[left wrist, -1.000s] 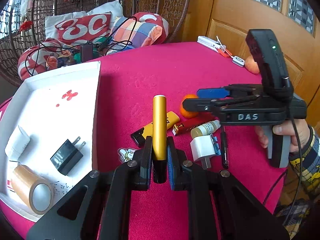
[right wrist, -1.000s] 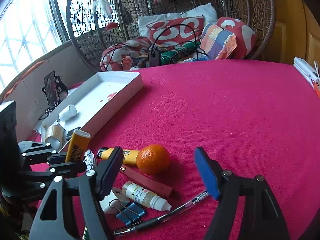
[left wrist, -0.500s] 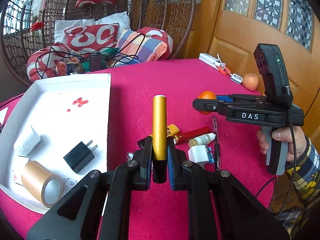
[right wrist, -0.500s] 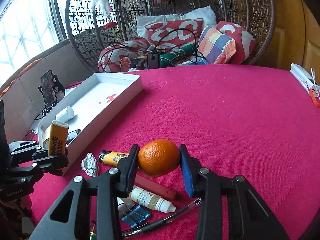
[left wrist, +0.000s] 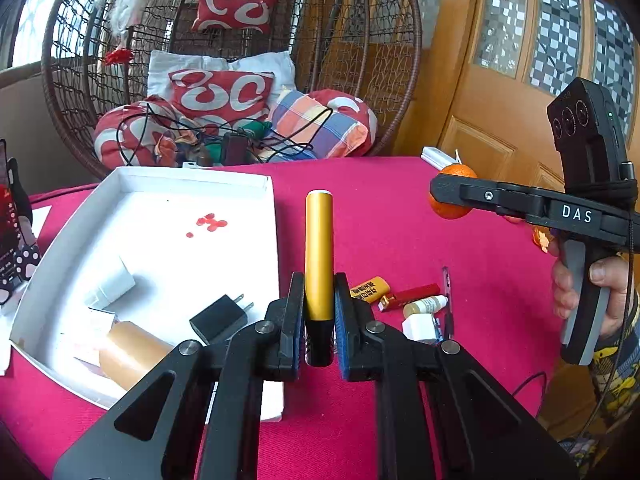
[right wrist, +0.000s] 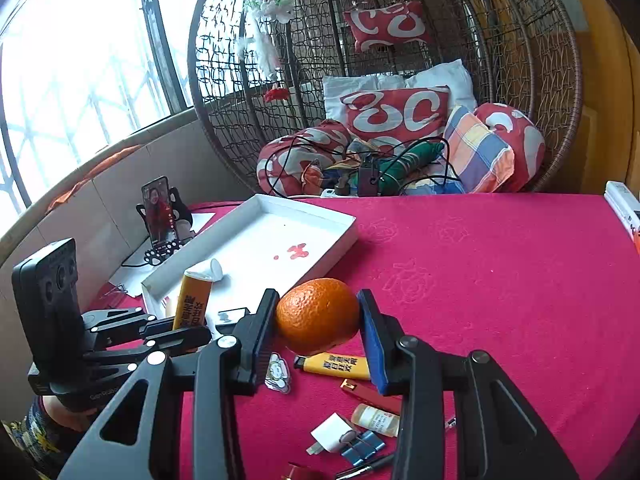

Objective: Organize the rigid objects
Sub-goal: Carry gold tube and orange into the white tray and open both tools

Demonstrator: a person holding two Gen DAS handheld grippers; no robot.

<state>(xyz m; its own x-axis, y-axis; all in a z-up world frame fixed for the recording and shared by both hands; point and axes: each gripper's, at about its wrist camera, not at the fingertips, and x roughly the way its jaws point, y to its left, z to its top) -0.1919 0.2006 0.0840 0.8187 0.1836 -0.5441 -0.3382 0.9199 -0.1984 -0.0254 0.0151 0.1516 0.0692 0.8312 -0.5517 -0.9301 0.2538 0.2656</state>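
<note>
Fingers of my left gripper [left wrist: 319, 312] clamp a gold cylindrical tube [left wrist: 319, 248] beside the white cardboard tray [left wrist: 168, 184]; my right gripper [right wrist: 318, 320] pinches a round orange [right wrist: 318, 314] above the red-clothed bench [right wrist: 500, 280].

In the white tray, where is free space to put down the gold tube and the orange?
The far half of the shallow white cardboard tray is bare around the red marks. The near end is crowded: black plug adapter, brown tape roll, small white pieces.
</note>
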